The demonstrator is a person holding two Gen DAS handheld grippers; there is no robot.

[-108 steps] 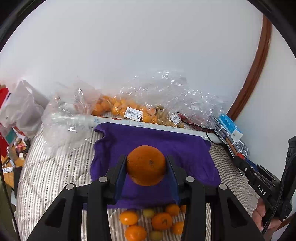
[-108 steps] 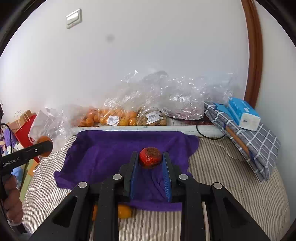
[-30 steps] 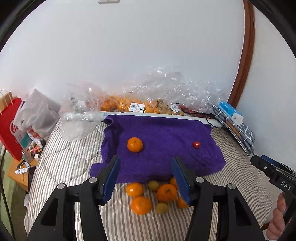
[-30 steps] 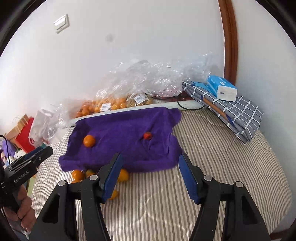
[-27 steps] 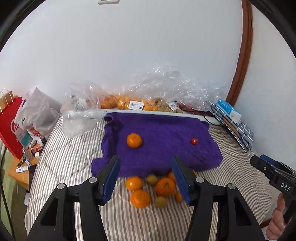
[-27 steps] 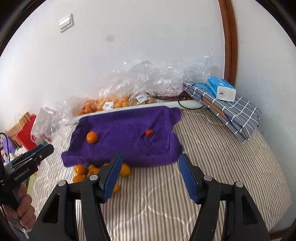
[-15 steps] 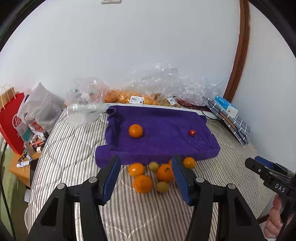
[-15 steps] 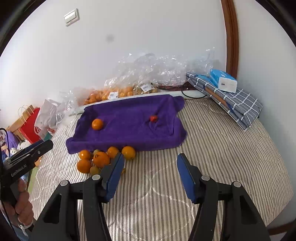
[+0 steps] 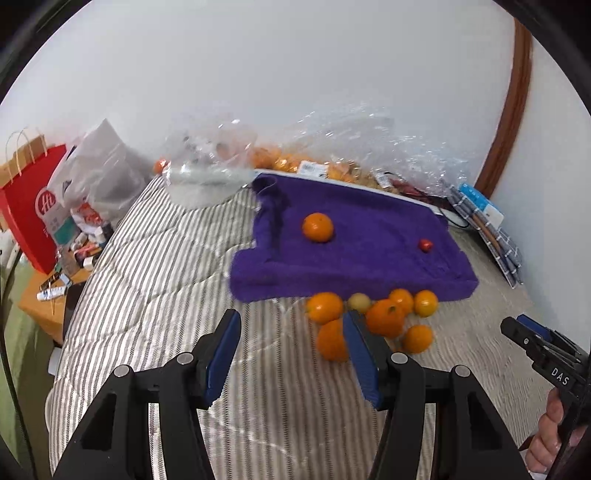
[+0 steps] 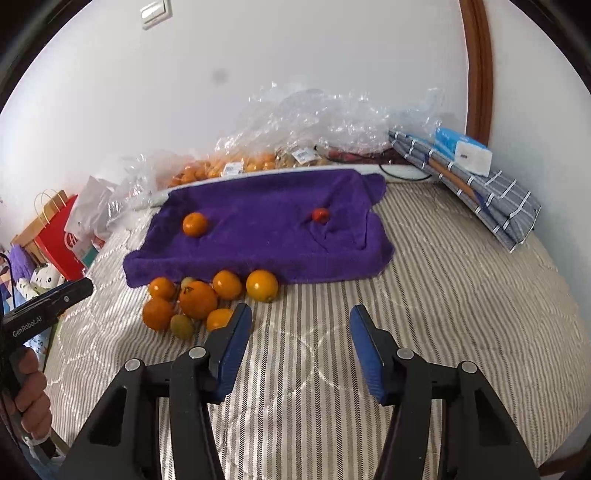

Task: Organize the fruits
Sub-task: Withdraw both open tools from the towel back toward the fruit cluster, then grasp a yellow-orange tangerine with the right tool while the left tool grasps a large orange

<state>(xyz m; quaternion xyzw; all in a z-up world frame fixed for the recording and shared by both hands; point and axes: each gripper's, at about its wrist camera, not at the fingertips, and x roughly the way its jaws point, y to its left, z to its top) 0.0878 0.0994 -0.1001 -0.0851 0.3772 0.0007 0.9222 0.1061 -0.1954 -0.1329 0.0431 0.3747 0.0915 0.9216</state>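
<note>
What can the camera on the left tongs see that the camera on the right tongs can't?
Only the left view shows the small wooden table with clutter beside the bed. Only the right view shows the light switch on the wall and the white plush toy. Both show the purple towel with an orange and a small red fruit on it, and the pile of fruit in front.
</note>
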